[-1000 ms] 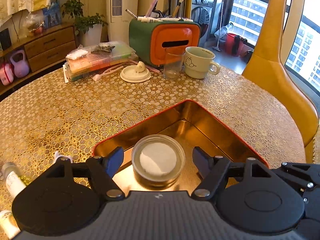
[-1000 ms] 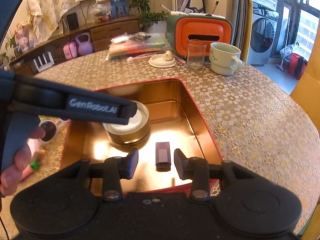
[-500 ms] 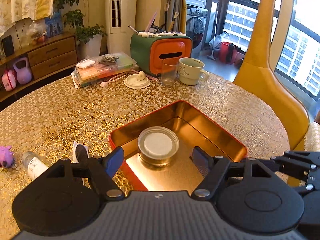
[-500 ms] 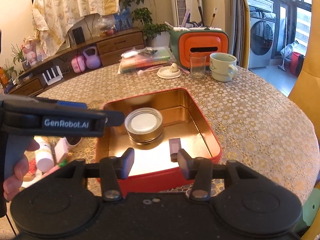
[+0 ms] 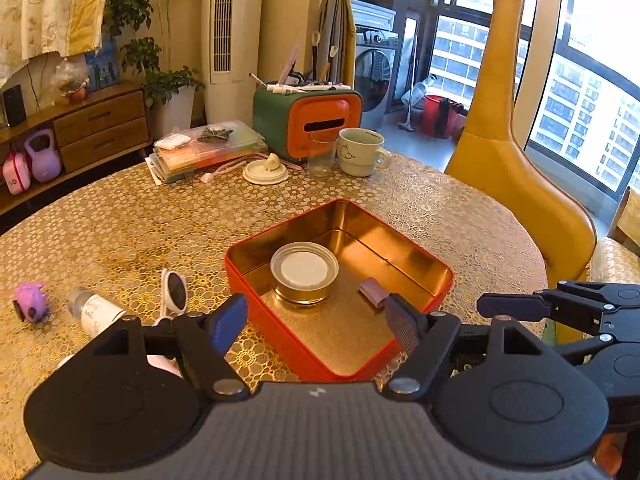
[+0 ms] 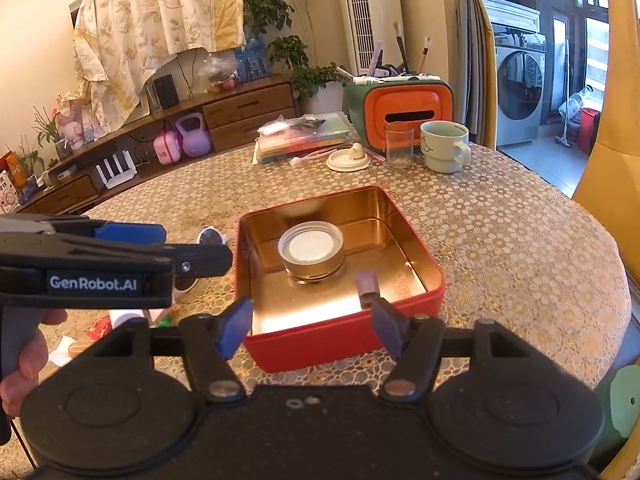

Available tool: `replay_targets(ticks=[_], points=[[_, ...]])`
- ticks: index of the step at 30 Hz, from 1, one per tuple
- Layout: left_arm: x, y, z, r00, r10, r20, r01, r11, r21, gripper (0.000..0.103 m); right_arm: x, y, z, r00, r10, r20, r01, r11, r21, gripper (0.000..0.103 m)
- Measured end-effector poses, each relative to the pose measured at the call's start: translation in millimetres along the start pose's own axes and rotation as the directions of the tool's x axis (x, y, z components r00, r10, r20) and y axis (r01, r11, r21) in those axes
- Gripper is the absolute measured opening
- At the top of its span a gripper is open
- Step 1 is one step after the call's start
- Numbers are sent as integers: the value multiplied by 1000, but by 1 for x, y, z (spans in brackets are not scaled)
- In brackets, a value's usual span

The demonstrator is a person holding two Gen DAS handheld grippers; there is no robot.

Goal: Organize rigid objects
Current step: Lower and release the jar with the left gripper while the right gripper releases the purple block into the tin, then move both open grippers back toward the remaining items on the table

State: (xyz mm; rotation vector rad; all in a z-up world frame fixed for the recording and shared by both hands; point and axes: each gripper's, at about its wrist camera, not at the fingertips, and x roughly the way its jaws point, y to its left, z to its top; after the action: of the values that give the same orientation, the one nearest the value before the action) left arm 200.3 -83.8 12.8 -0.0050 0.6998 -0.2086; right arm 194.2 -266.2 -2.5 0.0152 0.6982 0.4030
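The left gripper (image 5: 316, 320) is standing with its jaws wide apart and nothing between them, hanging over the near corner of the red tin box (image 5: 276, 332) without touching it. The right gripper (image 6: 310, 322) is spreading its jaws at this moment, and they too are holding nothing, hovering over the box's near wall (image 6: 340, 344). Inside the gold-lined box, a small purple block (image 6: 366, 282) is lying flat near the front, and just behind it a round tin with a white-centred lid (image 6: 311, 250) is sitting upright toward the left wall. The right wrist view is showing the left gripper from the side (image 6: 160, 258), with a hand (image 6: 24, 356) wrapped around its handle, plus some small coloured items on the cloth below it that are too hidden to identify. The left wrist view is showing, left of the box, white sunglasses (image 5: 174, 292), a small white bottle (image 5: 96, 314) lying on its side and a purple toy (image 5: 30, 302). Farther back on the gold patterned tablecloth (image 5: 120, 232), both views are showing a glass (image 5: 320, 156), a mug (image 5: 360, 152) and an orange-and-green box (image 5: 308, 122).
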Motion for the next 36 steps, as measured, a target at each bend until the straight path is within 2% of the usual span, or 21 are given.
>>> replay_targets(ticks=[4, 9, 12, 18, 28, 36], points=[[-15, 3, -9, 1000, 3, 22, -3, 1000, 4, 80, -9, 7, -6, 1000, 8, 14, -8, 1000, -2, 78], [-31, 10, -21, 999, 2, 35, -1, 1000, -16, 80, -19, 17, -12, 999, 17, 30, -17, 1000, -13, 83], [-41, 18, -30, 999, -1, 42, 3, 999, -43, 85, -23, 24, -17, 999, 24, 35, -23, 999, -27, 89], [-59, 33, -50, 997, 38, 60, -35, 997, -66, 85, -29, 41, -25, 997, 57, 51, -54, 996, -74, 102], [-86, 71, -80, 992, 106, 70, -97, 988, -118, 85, -22, 68, -33, 996, 78, 29, -75, 993, -94, 103], [-101, 102, -105, 987, 153, 50, -146, 982, -115, 85, -13, 90, -34, 995, 99, 6, -98, 988, -119, 103]])
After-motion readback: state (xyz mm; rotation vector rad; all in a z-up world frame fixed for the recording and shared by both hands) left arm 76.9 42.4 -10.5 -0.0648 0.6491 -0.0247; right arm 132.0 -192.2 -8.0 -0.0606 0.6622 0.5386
